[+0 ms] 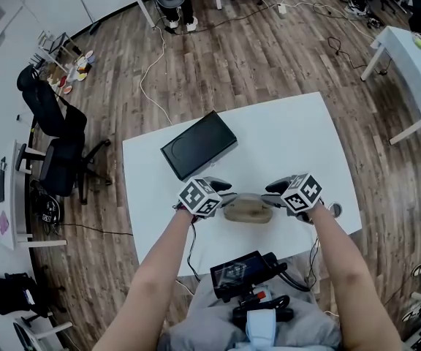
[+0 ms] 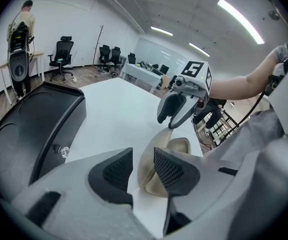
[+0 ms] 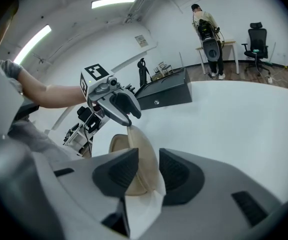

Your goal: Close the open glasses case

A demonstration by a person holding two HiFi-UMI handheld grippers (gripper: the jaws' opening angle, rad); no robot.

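One black box lies on the white worktop, far left and well apart from the work. Next comes the left claw, narrowed onto the left end of the raised lid, which stands between its pads. The single tan glasses case sits at the worktop's near edge, its long axis running left to right between the two claws, one at each end and equally near. The right claw pinches the lid's right end the same way. The open base lies on the person's side of the upright lid, so closing it probably means both claws tipping the lid toward the person together.
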